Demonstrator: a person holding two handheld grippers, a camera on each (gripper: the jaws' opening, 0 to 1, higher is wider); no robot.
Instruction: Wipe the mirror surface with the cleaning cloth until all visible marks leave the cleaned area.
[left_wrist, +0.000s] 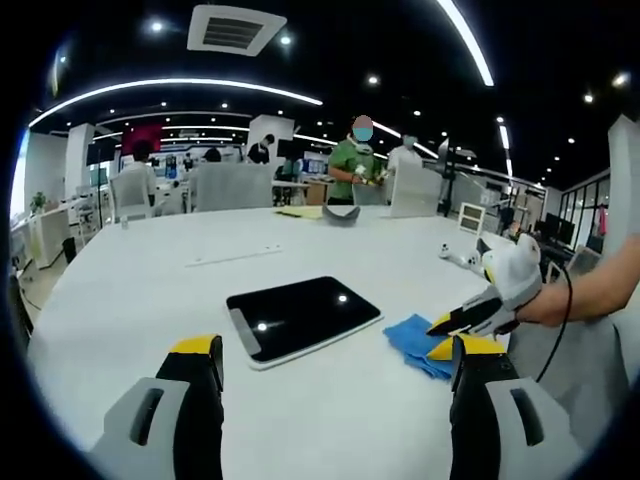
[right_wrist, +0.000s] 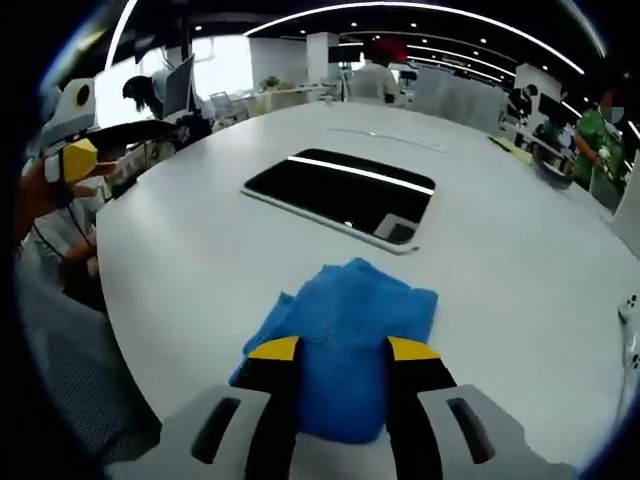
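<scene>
Nearest in the left gripper view are the left gripper's own two yellow-tipped jaws, rising from the bottom and standing well apart with nothing between them but bare white table. Ahead of the gap between them, a little toward the right jaw, the mirror lies flat on the table, a dark rounded rectangle with a pale rim that reflects two ceiling lights. Just beyond the right jaw's tip lies the blue cleaning cloth, crumpled, near the mirror's right corner but apart from it. The right gripper comes in from the right, held by a person's hand, its yellow-and-black tips poised at the cloth's far edge; whether they touch it is hard to say from here. Farther off on the table sit a small white object and a dark curved thing, with people standing behind. In the right gripper view, the right gripper's jaws rise from the bottom, parted, and the cleaning cloth lies between and ahead of them, its near part running down between the jaws. Straight beyond the cloth, apart from it, is the mirror. At the far left the left gripper shows, held up off the table.
</scene>
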